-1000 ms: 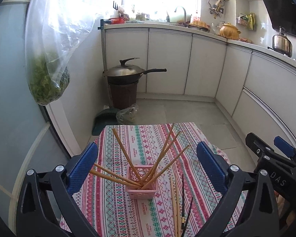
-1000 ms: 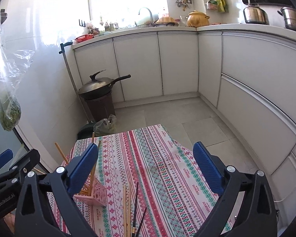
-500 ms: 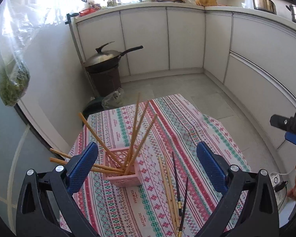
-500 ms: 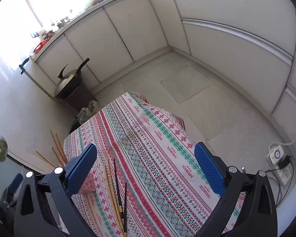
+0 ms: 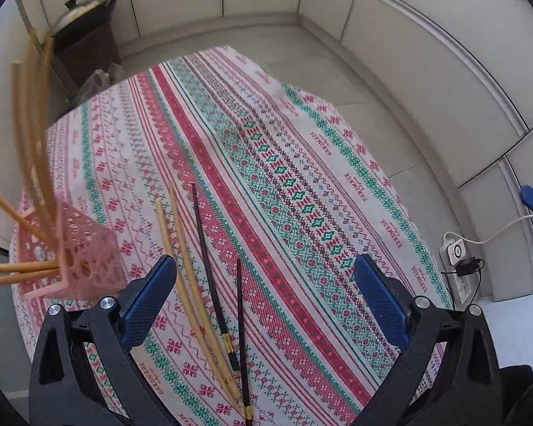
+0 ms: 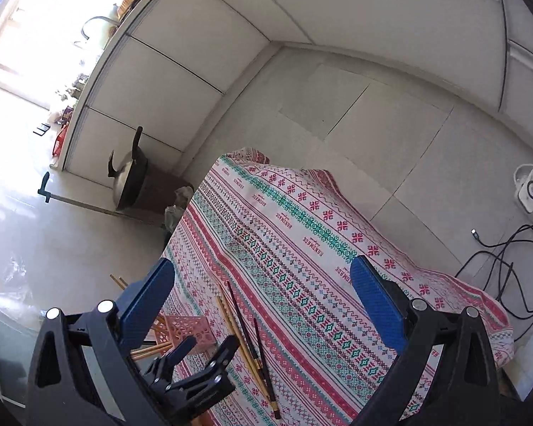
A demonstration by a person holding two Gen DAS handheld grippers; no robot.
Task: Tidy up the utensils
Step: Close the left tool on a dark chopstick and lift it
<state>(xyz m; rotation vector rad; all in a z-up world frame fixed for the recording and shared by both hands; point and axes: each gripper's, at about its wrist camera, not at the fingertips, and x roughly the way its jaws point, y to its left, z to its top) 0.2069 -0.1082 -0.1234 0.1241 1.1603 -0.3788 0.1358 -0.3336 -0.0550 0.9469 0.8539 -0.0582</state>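
Observation:
Two bamboo chopsticks and two black chopsticks lie loose on the striped tablecloth. A pink lattice holder with several bamboo chopsticks stands at the left. My left gripper is open and empty, hovering over the loose chopsticks. My right gripper is open and empty, higher above the table; in its view the loose chopsticks, the pink holder and the left gripper show low at the left.
White cabinets ring the tiled floor. A lidded wok sits on a brown bin beyond the table's far end. A power strip with cables lies on the floor at the right.
Both grippers tilted downward and moved in over the table. The left gripper came closer to the loose chopsticks, with the pink holder sliding to its left edge. Both stayed open.

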